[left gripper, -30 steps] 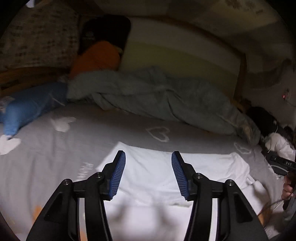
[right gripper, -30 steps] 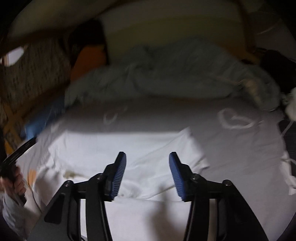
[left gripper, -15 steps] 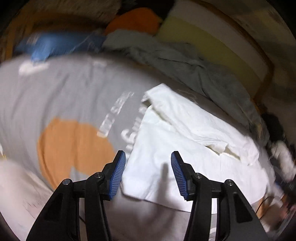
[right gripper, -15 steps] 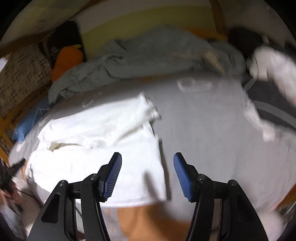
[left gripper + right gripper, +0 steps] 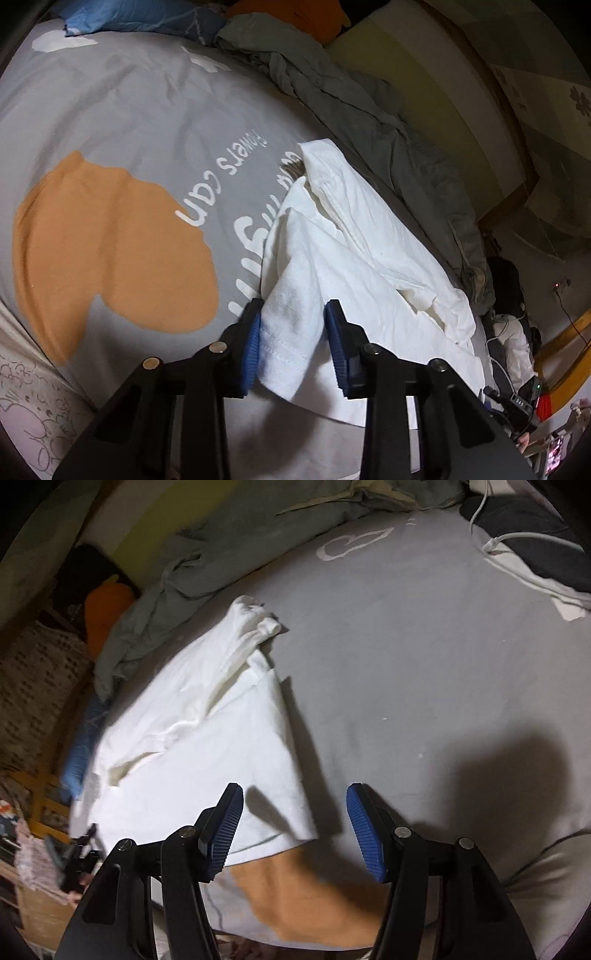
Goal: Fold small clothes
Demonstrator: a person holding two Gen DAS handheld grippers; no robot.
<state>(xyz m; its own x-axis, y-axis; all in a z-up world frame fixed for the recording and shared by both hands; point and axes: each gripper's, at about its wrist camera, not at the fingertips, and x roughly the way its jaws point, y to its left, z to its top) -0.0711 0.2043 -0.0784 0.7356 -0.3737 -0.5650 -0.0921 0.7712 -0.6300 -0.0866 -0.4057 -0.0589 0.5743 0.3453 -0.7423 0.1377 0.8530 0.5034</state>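
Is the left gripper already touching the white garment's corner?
Touching. In the left wrist view the white garment has its hemmed corner bunched between the closing jaws of the left gripper; both blue pads meet the cloth.

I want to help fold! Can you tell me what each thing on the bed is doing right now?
White shirt: lying rumpled on the bed, top part folded over, one hemmed corner bunched between the left tool's pads.
Left tool: closing on that corner.
Right tool: open, over the shirt's other bottom corner, gripping nothing.
Grey blanket: crumpled in a heap behind the shirt.
Grey bedsheet: spread out under everything.
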